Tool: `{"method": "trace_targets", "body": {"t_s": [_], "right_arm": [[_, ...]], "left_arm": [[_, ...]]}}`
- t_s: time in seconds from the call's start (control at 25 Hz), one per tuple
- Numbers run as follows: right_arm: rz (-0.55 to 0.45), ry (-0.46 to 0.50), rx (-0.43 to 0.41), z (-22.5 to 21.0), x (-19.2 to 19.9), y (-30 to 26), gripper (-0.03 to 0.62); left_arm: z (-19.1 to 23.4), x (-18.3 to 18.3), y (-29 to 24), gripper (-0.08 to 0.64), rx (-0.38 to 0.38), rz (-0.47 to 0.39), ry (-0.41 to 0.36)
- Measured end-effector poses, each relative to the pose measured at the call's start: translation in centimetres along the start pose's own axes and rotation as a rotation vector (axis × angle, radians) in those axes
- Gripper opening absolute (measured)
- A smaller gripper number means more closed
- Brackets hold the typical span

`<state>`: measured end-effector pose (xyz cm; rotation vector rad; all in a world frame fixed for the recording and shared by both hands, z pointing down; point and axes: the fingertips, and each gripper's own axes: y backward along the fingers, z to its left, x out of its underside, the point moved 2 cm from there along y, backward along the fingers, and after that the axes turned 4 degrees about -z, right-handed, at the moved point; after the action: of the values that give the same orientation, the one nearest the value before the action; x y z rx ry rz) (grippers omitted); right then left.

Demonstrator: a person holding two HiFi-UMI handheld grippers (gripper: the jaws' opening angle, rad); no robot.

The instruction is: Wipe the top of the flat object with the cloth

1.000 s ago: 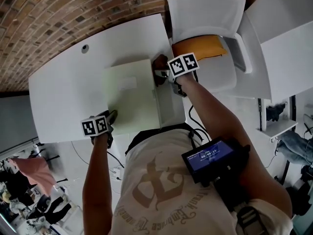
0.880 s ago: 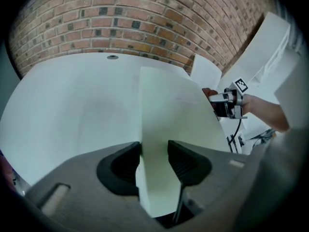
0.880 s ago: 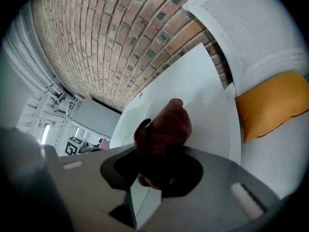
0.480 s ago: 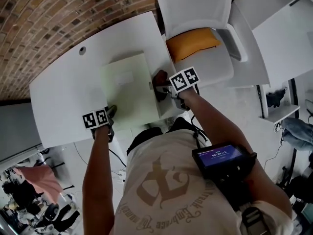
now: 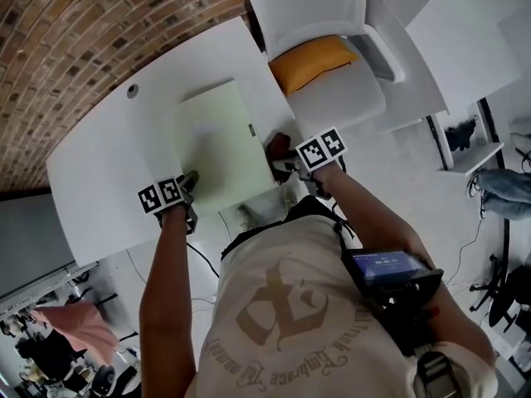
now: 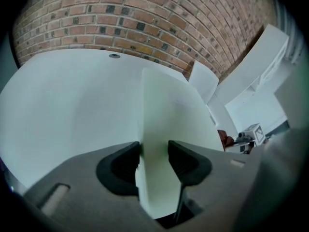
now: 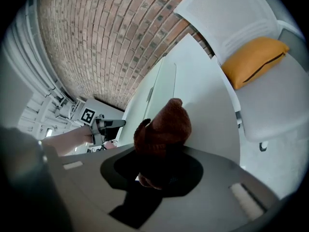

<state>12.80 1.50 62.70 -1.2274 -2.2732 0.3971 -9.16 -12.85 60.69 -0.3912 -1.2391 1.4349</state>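
Pale green board (image 5: 217, 143) laid flat on white table (image 5: 108, 152), close to front edge. Left gripper (image 5: 189, 186) set at board's near left corner, jaws held apart with nothing clamped, likely to pin board against sliding. Brown cloth (image 5: 279, 144) clamped in right gripper (image 5: 284, 161) and held at board's right edge; on top or just off cannot be told. Board top seen bare, full length left free for strokes. Table's front edge found just beside cloth. Chair (image 5: 332, 7) with orange cushion (image 5: 311, 63) parked near table's right edge.
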Motion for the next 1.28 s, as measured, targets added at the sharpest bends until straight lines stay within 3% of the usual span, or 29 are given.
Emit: {"method": "trace_targets", "body": {"t_s": [0.44, 0.64, 0.8, 0.92, 1.12, 1.28], "right_arm": [[-0.146, -0.090, 0.087, 1.6, 4.3, 1.0, 0.107], [-0.275, -0.152, 0.142, 2.3, 7.1, 2.1, 0.107], [-0.375, -0.143, 0.263, 2.6, 8.8, 2.5, 0.107], [-0.381, -0.144, 0.262, 3.3, 9.5, 1.0, 0.107], [-0.527, -0.245, 0.273, 3.4, 9.4, -0.7, 0.108], [-0.569, -0.267, 0.280, 4.2, 9.4, -2.2, 0.107]], "left_arm": [[0.8, 0.0, 0.2, 0.199, 0.072, -0.044, 0.024], [1.1, -0.2, 0.5, 0.199, 0.168, -0.043, 0.056], [1.4, -0.6, 0.6, 0.199, 0.202, -0.002, -0.012], [1.4, -0.4, 0.6, 0.201, 0.213, 0.014, -0.049], [1.1, -0.3, 0.2, 0.199, 0.247, 0.052, -0.111], [1.0, -0.3, -0.1, 0.199, 0.262, 0.078, -0.172]]}}
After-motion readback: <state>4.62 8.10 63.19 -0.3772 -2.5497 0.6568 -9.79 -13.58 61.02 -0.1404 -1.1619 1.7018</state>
